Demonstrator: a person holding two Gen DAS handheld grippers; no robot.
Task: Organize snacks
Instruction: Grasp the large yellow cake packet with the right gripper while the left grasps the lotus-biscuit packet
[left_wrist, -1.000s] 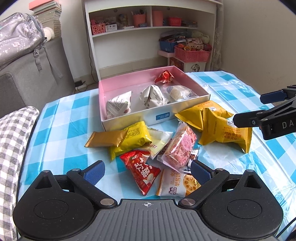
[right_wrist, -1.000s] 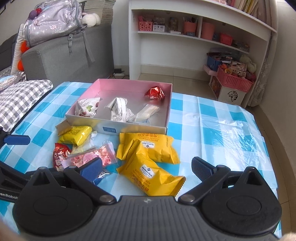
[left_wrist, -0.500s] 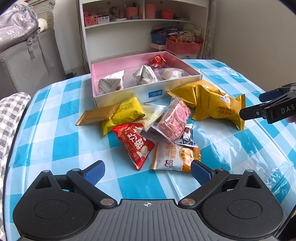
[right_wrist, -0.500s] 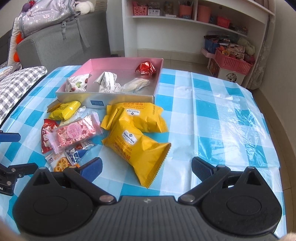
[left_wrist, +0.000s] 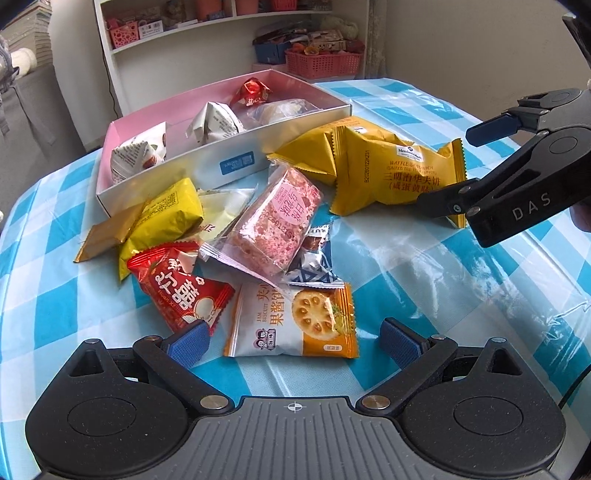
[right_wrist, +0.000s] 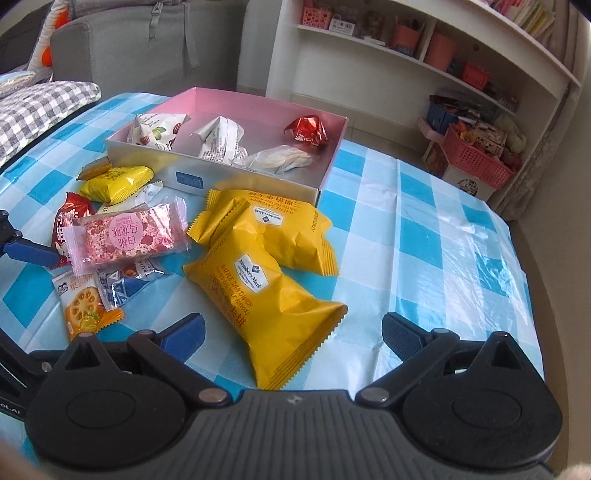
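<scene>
A pink-lined box (left_wrist: 229, 162) (right_wrist: 332, 155) holds several wrapped snacks. In front of it lie loose snacks: two yellow waffle packs (left_wrist: 399, 173) (right_wrist: 266, 291), a pink bar (left_wrist: 277, 218) (right_wrist: 125, 240), a red packet (left_wrist: 177, 288), a jam biscuit pack (left_wrist: 295, 321) (right_wrist: 83, 306), and a small yellow pack (left_wrist: 166, 218). My left gripper (left_wrist: 295, 341) is open, its fingers either side of the jam biscuit pack's near edge. My right gripper (right_wrist: 291, 334) is open around the near yellow waffle pack; it shows in the left wrist view (left_wrist: 454, 166).
The table (right_wrist: 424, 229) has a blue-and-white checked plastic cloth. A white shelf unit (right_wrist: 424, 55) and a red basket (right_wrist: 476, 158) stand beyond. A grey sofa (right_wrist: 147, 48) and a checked cushion (right_wrist: 40, 107) lie to the left.
Both grippers have dropped lower and closer to the snacks. The left now sits at the jam biscuit pack, the right at the near yellow waffle pack. Both stay open.
</scene>
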